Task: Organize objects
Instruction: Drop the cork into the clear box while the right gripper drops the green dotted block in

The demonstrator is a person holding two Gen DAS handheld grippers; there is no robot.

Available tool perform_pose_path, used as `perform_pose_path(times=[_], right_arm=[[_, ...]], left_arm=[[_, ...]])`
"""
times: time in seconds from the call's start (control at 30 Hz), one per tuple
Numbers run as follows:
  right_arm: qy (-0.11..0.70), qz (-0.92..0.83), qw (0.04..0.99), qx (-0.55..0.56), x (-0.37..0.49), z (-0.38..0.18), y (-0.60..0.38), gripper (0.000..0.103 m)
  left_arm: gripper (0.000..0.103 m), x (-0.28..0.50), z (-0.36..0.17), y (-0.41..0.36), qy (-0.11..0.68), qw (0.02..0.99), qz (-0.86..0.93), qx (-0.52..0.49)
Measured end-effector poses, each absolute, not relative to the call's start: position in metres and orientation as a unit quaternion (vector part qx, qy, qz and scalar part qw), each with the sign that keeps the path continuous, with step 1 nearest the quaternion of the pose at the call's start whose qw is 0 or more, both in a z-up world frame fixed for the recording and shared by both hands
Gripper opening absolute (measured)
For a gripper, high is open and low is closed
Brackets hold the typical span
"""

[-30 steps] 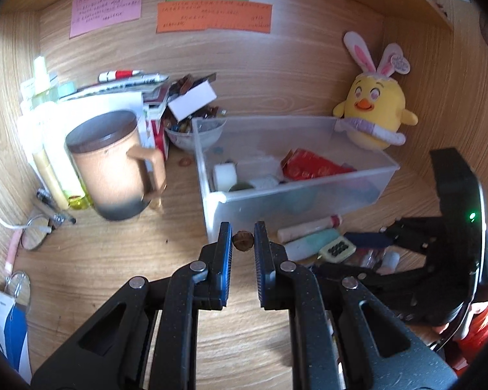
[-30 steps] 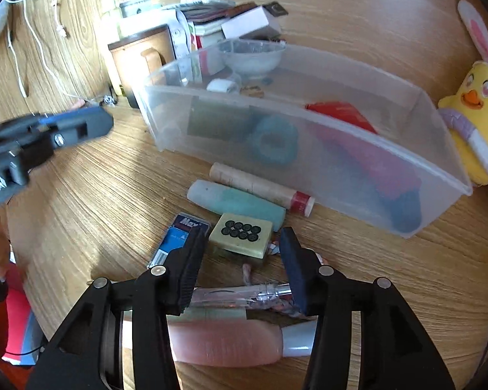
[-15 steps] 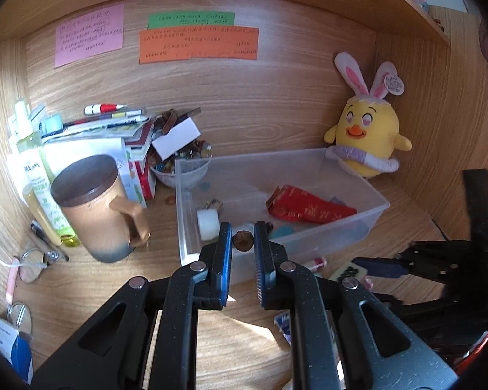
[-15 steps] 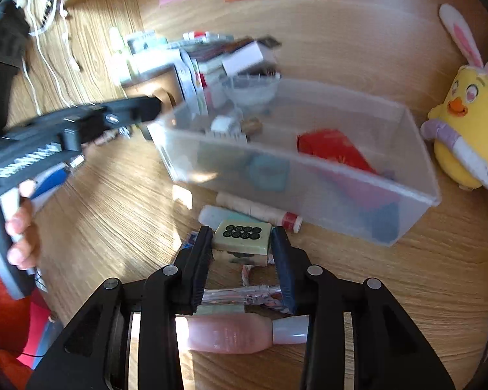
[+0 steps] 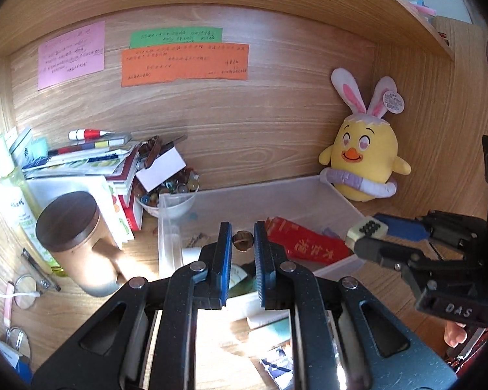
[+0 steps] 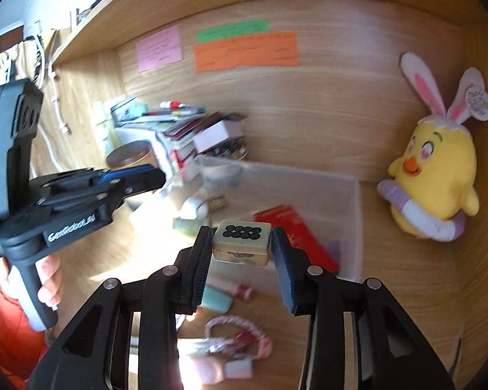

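My left gripper is shut on a small brown nut-like ball and holds it above the clear plastic bin. My right gripper is shut on a pale green mahjong tile with black dots, lifted above the bin's near side. The tile also shows in the left wrist view. A red packet and small items lie inside the bin. The left gripper shows in the right wrist view.
A yellow chick plush sits at the back right. A brown lidded mug, stacked booklets and a bowl of beads stand left. A teal tube, a pink bottle and a braided cord lie on the desk.
Both grippers rose from the desk. The right gripper closed on the mahjong tile and lifted it toward the bin. The left gripper carried the brown ball up over the bin.
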State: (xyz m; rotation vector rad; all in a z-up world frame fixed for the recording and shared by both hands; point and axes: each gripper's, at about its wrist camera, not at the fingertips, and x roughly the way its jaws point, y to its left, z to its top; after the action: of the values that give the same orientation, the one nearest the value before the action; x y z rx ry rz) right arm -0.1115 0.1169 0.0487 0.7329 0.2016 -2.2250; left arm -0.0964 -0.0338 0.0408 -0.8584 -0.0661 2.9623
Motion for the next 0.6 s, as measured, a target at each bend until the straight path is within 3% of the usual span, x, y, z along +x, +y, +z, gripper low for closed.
perform_pose_path(times=[0.6], right_arm=[[0.076,-0.863,0.367,0.34,-0.17,0.015,0.103,0.034]], left_arm=[[0.012,-0.146,0.004,-0.051,-0.007,-0.013,0.944,-0.329]])
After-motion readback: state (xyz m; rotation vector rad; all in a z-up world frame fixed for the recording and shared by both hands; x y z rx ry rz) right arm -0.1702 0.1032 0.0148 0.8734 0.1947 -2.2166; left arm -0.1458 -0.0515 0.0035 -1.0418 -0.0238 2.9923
